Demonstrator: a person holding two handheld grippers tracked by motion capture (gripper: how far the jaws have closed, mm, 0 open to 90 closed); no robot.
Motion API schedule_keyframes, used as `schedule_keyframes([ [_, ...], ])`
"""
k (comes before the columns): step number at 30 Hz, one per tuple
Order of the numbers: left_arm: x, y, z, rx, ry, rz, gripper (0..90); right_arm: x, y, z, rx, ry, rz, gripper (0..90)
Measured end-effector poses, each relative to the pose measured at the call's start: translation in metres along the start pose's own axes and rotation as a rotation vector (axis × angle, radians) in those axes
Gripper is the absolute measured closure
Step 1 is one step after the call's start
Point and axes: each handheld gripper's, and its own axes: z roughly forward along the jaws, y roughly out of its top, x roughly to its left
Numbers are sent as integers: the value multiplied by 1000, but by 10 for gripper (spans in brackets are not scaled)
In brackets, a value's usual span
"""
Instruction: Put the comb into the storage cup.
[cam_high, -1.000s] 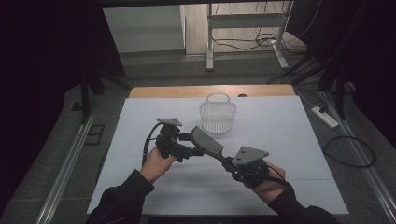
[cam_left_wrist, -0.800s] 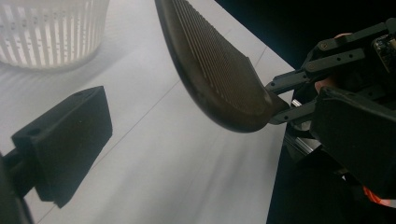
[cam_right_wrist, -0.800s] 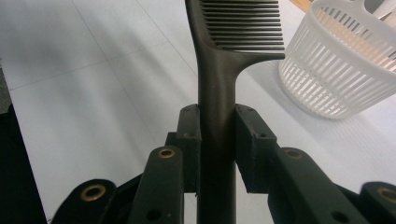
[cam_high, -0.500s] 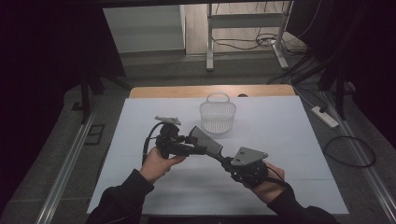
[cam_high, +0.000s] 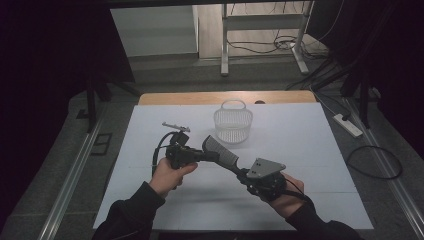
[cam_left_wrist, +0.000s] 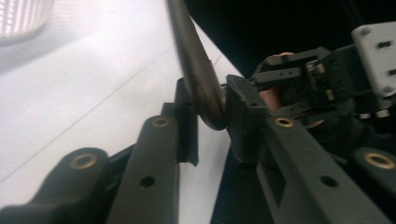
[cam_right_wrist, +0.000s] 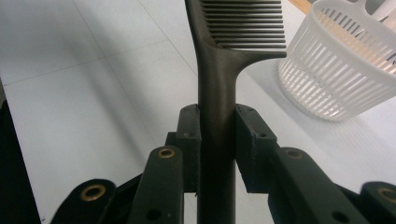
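Observation:
A dark comb (cam_high: 222, 151) hangs above the white table between my two grippers. My right gripper (cam_high: 242, 172) is shut on its handle, and the right gripper view shows the handle (cam_right_wrist: 217, 93) squeezed between both pads with the teeth pointing away. My left gripper (cam_high: 207, 155) has just been closing its jaws on the comb's far end. In the left gripper view the rounded end of the comb (cam_left_wrist: 205, 100) sits between the pads (cam_left_wrist: 187, 121), touching both. A white slatted basket (cam_high: 233, 122) stands on the table behind the comb.
The table (cam_high: 310, 150) is covered in white, with a wooden strip along its far edge. A power strip (cam_high: 348, 125) and cables lie on the floor at the right. Metal frame legs (cam_high: 224, 50) stand beyond the table. The basket (cam_right_wrist: 345, 70) is close to the comb's teeth.
The left gripper's jaws have drawn together around the comb's far end. Both hands and the comb have stayed where they were.

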Motion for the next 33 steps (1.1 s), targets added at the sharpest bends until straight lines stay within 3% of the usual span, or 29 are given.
schedule_keyframes([
  [3, 1, -1, 1, -4, -53, -35, 808, 0, -1, 2, 8, 3, -5, 721],
  [6, -1, -1, 3, 3, -40, -35, 828, 0, -3, 5, 17, 0, -13, 718],
  [11, -2, -1, 1, -13, -42, -41, 830, -3, -3, 5, -1, 14, 12, 702],
  [19, -3, 0, -2, -20, -21, -12, 830, -9, -4, 4, -12, 17, 53, 529],
  [25, -4, 0, -3, -29, 1, 9, 830, -13, -4, 5, 8, 46, 113, 409],
  [33, -6, 1, -7, -38, 16, 29, 830, -14, -5, 4, 11, 45, 128, 285],
])
